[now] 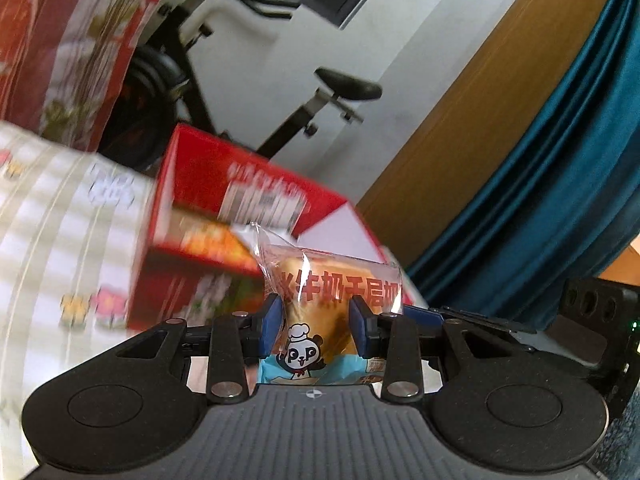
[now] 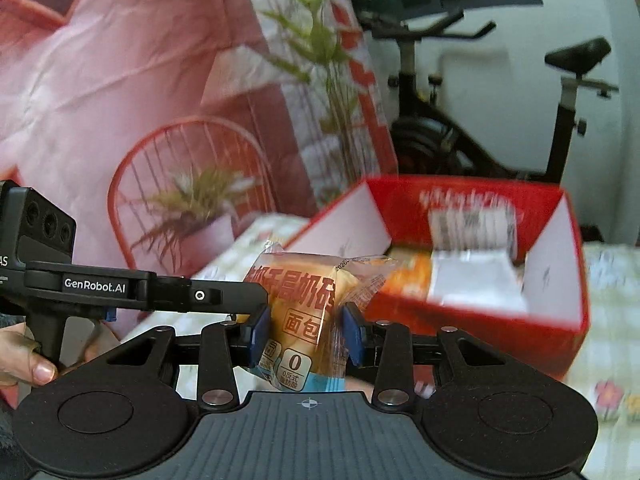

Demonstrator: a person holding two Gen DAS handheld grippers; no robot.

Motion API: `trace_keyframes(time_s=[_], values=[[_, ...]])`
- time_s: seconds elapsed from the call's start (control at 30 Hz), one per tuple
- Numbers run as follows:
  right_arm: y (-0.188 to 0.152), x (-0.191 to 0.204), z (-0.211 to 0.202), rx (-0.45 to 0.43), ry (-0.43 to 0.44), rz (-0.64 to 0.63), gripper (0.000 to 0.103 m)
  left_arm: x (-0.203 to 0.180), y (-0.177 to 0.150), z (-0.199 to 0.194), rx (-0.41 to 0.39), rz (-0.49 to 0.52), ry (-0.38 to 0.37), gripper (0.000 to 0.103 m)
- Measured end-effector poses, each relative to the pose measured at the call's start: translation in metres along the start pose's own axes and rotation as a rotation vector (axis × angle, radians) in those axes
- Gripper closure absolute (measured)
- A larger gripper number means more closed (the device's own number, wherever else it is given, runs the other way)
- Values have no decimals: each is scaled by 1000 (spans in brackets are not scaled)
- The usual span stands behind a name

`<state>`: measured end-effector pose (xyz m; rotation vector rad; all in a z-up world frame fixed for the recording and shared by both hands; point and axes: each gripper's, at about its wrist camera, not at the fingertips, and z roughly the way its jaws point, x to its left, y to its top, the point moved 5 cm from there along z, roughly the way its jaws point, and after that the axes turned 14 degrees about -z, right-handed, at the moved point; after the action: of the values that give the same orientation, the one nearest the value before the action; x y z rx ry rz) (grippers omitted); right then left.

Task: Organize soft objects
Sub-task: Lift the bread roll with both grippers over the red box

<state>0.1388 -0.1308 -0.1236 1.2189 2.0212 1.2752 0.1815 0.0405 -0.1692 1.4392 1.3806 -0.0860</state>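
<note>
A wrapped bread packet, clear film with red lettering and a panda cartoon, sits squeezed between the blue pads of my left gripper, held up off the table. In the right wrist view my right gripper is shut on a bread packet of the same print. The left gripper reaches in from the left and its tip touches that packet's left end. I cannot tell whether both hold one packet. Behind stands an open red cardboard box with packets inside.
The box stands on a checked cloth with flower prints. An exercise bike stands behind, beside a red printed backdrop. A teal curtain and a wooden door are on the right. A hand holds the left gripper's handle.
</note>
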Motion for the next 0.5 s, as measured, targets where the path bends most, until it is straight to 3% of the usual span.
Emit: trace_keyframes(time_s=[0.3,0.5], values=[[42,-56,16,-51,-44,-19,67,-16,45,52,-20,29,-44,65],[47,-97,50,-21,-50,2,67,-1,59,91,15,0,-4,65]])
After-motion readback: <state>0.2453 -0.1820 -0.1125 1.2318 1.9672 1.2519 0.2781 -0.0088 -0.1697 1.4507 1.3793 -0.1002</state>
